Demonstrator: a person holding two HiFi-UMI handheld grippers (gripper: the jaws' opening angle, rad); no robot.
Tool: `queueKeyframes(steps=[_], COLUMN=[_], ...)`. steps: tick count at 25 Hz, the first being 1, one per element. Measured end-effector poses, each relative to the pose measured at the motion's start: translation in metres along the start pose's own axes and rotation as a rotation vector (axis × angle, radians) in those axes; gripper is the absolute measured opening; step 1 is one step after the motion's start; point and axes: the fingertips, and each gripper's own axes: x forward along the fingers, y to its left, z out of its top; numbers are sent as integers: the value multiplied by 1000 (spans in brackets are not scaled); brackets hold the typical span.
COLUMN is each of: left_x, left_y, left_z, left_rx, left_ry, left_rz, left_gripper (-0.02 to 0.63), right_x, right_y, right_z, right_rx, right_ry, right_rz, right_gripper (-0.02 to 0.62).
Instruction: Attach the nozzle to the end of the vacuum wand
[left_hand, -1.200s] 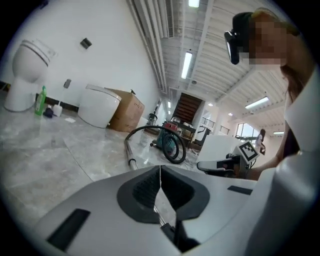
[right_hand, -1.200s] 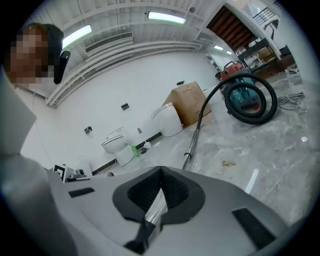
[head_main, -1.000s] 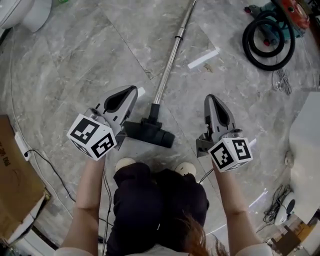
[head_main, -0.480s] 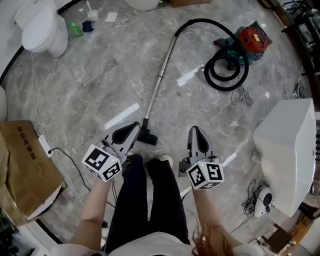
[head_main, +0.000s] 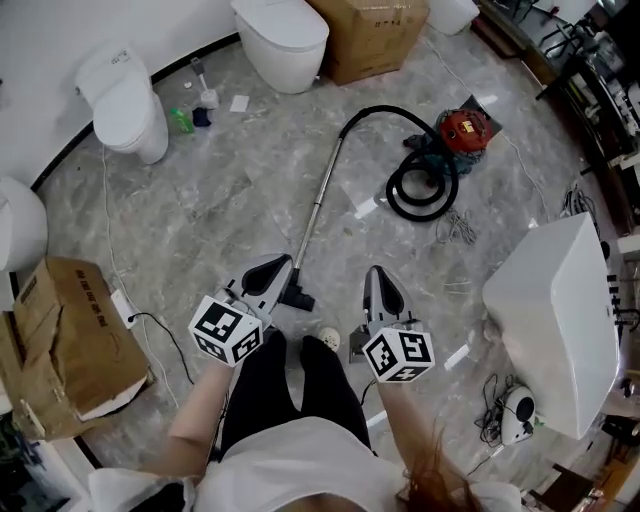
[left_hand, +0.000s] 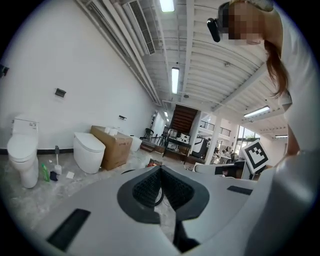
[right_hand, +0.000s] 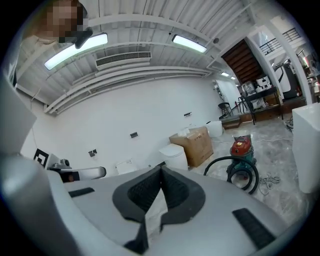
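Observation:
The silver vacuum wand (head_main: 322, 200) lies on the grey marble floor, and its near end meets the black floor nozzle (head_main: 301, 296) by the person's feet. My left gripper (head_main: 281, 261) hangs high above the nozzle and partly hides it; its jaws are shut with nothing between them (left_hand: 160, 167). My right gripper (head_main: 371, 270) is level with it to the right, also shut and empty (right_hand: 161, 167). A black hose (head_main: 420, 185) curls from the wand's far end to the red vacuum body (head_main: 465, 130), which shows in the right gripper view too (right_hand: 243, 146).
Two white toilets (head_main: 125, 100) (head_main: 285, 30) and a cardboard box (head_main: 375, 35) stand along the far wall. An open box (head_main: 60, 340) sits at the left, a large white unit (head_main: 555, 320) at the right. Cables trail over the floor.
The person has stood up: both grippers rose far above the floor, still shut. The wand and nozzle stayed on the floor and look much smaller now.

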Motion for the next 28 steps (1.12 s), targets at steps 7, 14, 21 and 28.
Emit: queueKeyframes(steps=[7, 14, 21, 28], left_x=[-31, -38, -37, -29], left_y=[-16, -19, -18, -24], left_z=[19, 19, 16, 11], left_rx=[46, 29, -8, -10], left_ry=[-19, -46, -59, -41], left_rz=[47, 40, 68, 69], left_gripper=[8, 9, 9, 9], right_x=[-47, -81, -70, -71], right_y=[4, -15, -14, -13], right_z=[20, 1, 19, 11], right_rx=[-31, 57, 35, 57], right_ry=[-41, -62, -92, -82], right_rz=[-54, -206, -158, -147], right_gripper=[15, 15, 15, 14])
